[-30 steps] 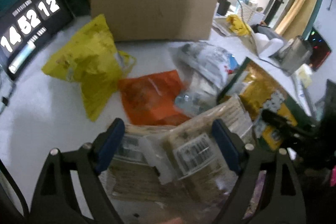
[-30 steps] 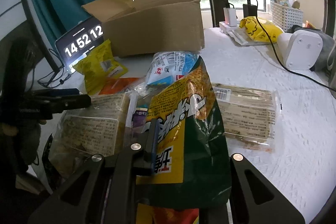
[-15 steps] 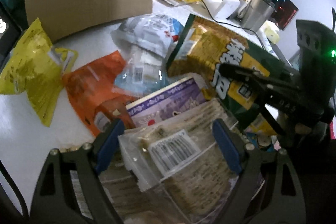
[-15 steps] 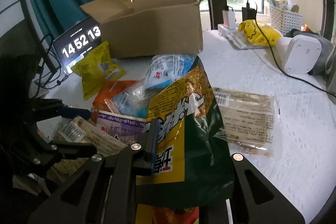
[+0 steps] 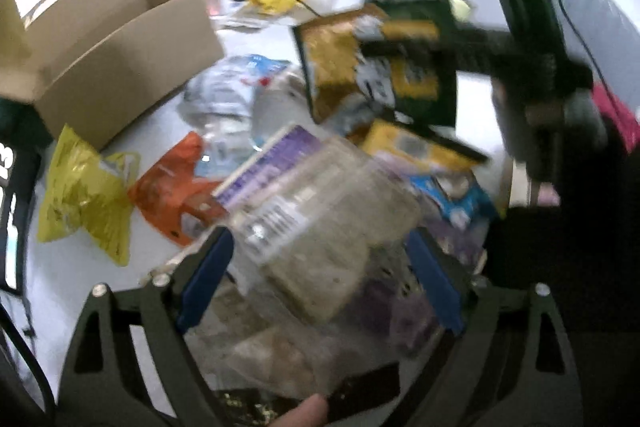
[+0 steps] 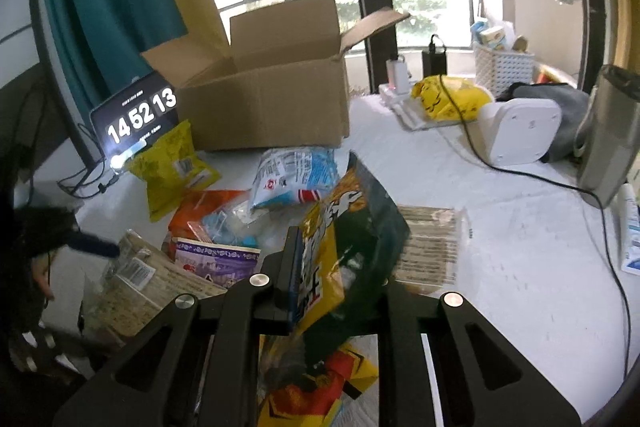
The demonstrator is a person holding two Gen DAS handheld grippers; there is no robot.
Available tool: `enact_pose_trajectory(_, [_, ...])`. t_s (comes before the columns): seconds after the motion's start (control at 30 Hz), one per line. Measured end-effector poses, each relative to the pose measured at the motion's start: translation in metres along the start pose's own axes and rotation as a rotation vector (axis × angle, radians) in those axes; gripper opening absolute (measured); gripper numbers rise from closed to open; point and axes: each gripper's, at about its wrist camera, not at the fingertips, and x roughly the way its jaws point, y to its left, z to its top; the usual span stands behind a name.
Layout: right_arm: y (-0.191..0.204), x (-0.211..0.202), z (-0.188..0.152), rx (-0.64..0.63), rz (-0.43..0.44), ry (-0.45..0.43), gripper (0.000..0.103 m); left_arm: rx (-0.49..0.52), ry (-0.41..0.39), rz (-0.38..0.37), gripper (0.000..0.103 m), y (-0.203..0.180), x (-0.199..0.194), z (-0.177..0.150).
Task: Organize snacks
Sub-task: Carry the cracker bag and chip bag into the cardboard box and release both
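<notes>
My left gripper (image 5: 320, 267) holds a clear pack of pale biscuits (image 5: 320, 223) between its blue pads, lifted over the snack pile. My right gripper (image 6: 336, 267) is shut on a green and yellow chip bag (image 6: 352, 239), held tilted above the table; the bag also shows in the left wrist view (image 5: 384, 63). An open cardboard box (image 6: 272, 99) stands at the back. On the white table lie a yellow bag (image 6: 172, 163), an orange bag (image 6: 200, 211), a blue-white bag (image 6: 292, 179), a purple box (image 6: 216, 259) and another clear biscuit pack (image 6: 432, 247).
A tablet clock (image 6: 136, 119) leans at the back left with cables. At the right stand a white device (image 6: 516, 131), a steel tumbler (image 6: 608, 139), a white basket (image 6: 504, 67) and a black cable (image 6: 520, 171) across the table. A red-yellow bag (image 6: 312, 387) lies under my right gripper.
My left gripper has lifted the biscuit pack and swung right. My right gripper has raised and tilted the chip bag, with more of the box and table showing.
</notes>
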Motion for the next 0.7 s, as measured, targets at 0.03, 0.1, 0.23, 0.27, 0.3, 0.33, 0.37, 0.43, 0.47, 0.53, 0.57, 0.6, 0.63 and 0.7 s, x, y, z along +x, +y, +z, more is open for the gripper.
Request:
enact_pose_trajectory(0.03, [0.000, -0.005, 0.000, 0.002, -0.001, -0.011, 0.018, 0.025, 0.004, 0.005, 0.091, -0.005, 0.001, -0.002])
enact_pose_trajectory(0.1, [0.000, -0.011, -0.001, 0.005, -0.001, -0.026, 0.018, 0.086, 0.015, 0.042, 0.091, -0.013, 0.005, -0.003])
enact_pose_trajectory(0.23, [0.001, -0.020, -0.002, 0.004, 0.008, -0.046, 0.015, 0.142, 0.035, 0.123, 0.091, -0.012, 0.025, 0.006])
enact_pose_trajectory(0.27, [0.000, -0.021, -0.001, 0.007, 0.010, -0.051, 0.015, 0.168, 0.040, 0.146, 0.091, -0.013, 0.031, 0.012])
enact_pose_trajectory(0.3, [-0.001, -0.021, -0.001, 0.007, 0.011, -0.054, 0.015, 0.186, 0.042, 0.158, 0.091, -0.013, 0.036, 0.016])
enact_pose_trajectory(0.33, [-0.002, -0.022, 0.000, 0.007, 0.012, -0.056, 0.014, 0.200, 0.049, 0.166, 0.091, -0.013, 0.041, 0.020])
enact_pose_trajectory(0.37, [-0.004, -0.021, 0.000, 0.008, 0.013, -0.057, 0.014, 0.210, 0.058, 0.171, 0.091, -0.012, 0.047, 0.025])
enact_pose_trajectory(0.43, [-0.007, -0.020, 0.000, 0.012, 0.017, -0.056, 0.014, 0.236, 0.065, 0.150, 0.091, -0.010, 0.057, 0.035])
enact_pose_trajectory(0.47, [-0.010, -0.018, 0.000, 0.017, 0.024, -0.048, 0.014, 0.243, 0.073, 0.132, 0.091, -0.008, 0.062, 0.038])
enact_pose_trajectory(0.53, [-0.014, -0.011, -0.001, 0.023, 0.035, -0.022, 0.014, 0.232, 0.108, 0.111, 0.091, 0.001, 0.077, 0.047])
enact_pose_trajectory(0.57, [-0.016, -0.009, -0.001, 0.027, 0.034, -0.016, 0.014, 0.212, 0.117, 0.092, 0.091, 0.006, 0.082, 0.051])
enact_pose_trajectory(0.6, [-0.019, -0.006, -0.002, 0.040, 0.035, -0.009, 0.014, 0.176, 0.130, 0.066, 0.091, 0.015, 0.086, 0.056])
enact_pose_trajectory(0.63, [-0.022, -0.001, -0.002, 0.055, 0.040, 0.006, 0.015, 0.142, 0.144, 0.046, 0.091, 0.021, 0.089, 0.059])
enact_pose_trajectory(0.7, [-0.028, 0.010, -0.003, 0.078, 0.053, 0.050, 0.016, 0.079, 0.150, 0.008, 0.091, 0.034, 0.091, 0.064])
